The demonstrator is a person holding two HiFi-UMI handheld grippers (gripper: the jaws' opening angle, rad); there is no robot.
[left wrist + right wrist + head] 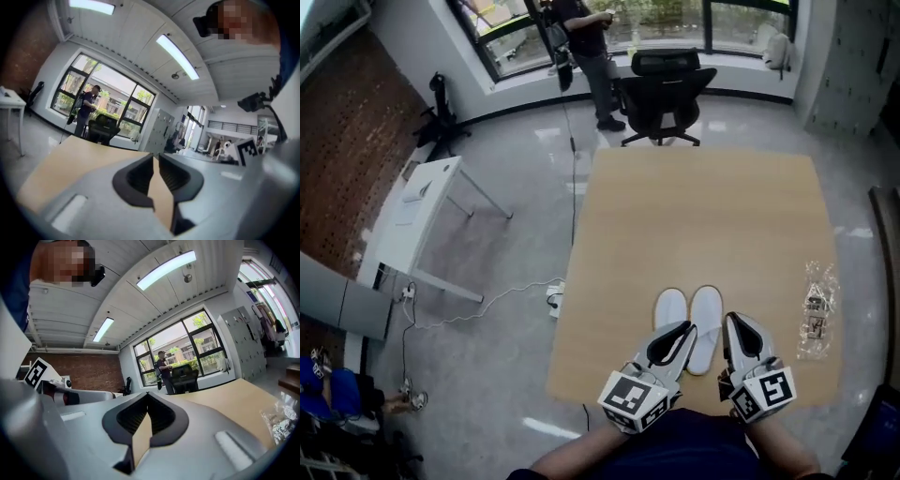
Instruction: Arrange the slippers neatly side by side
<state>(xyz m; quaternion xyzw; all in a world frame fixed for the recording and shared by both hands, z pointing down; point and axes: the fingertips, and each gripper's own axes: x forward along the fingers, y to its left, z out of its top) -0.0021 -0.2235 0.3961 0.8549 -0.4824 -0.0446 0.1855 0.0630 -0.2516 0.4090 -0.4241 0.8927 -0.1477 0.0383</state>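
Two white fabric slippers (690,322) lie side by side on a tan wooden table (703,216), toes pointing to the far side and heels towards the near edge. Their sides touch or almost touch, and the right one sits slightly nearer than the left, so the pair looks close to arranged. The main risk, as a judgement, is a knock. In the head view both grippers sit just on the near side of the heels, and the left gripper (682,330) overlaps the left slipper's heel. If either hand dropped or swung inwards, it could skew the pair or push a slipper towards the near edge, which is not far off. A crinkled clear plastic packet (817,309) lies to the right, apart from the slippers, and a sweep from the right gripper (736,321) could drag it in. In the left gripper view, the left gripper's (155,157) dark ribbed jaws are pressed together at the tips with nothing between them, only bare tabletop beyond. In the right gripper view, the right gripper's (147,394) jaws are likewise pressed together and empty. Neither gripper view shows a slipper, so neither gripper appears to touch one.
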